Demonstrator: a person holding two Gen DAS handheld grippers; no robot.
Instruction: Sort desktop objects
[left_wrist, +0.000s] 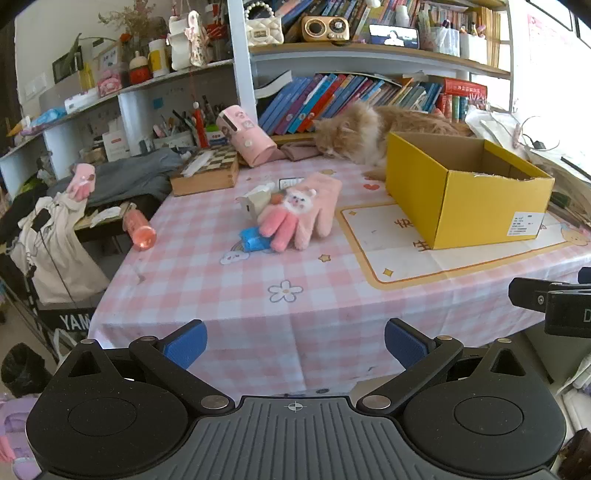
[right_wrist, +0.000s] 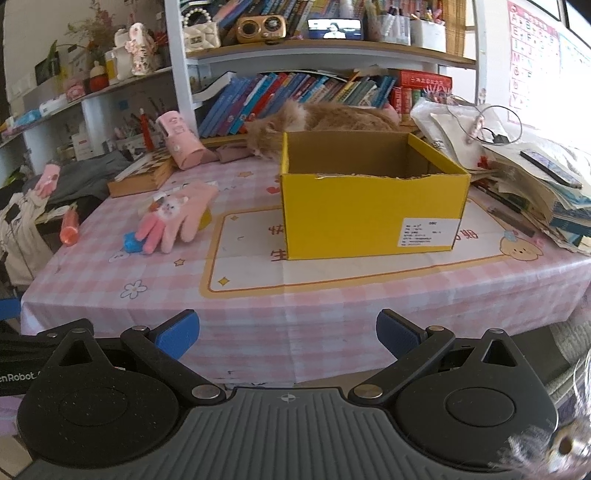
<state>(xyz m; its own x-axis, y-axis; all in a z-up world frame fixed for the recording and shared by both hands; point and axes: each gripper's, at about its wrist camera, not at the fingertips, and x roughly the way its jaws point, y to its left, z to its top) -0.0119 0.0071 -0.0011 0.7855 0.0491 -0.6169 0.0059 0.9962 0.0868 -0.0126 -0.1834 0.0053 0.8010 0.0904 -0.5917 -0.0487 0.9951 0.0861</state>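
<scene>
Box (right_wrist: 369, 218) well inside table edge (right_wrist: 295, 295)

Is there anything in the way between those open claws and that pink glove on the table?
Nothing visible. Only bare checked tablecloth lies between the open left claw and the pink glove; the yellow box sits off to the right.

Black linkage arms, silver rivets, blue ribbed pads (left_wrist: 186, 347), grey grooved base.

Lived-in home study: crammed bookshelves (left_wrist: 354, 92), cat (left_wrist: 354, 133) on checked tablecloth (left_wrist: 229, 295)
</scene>
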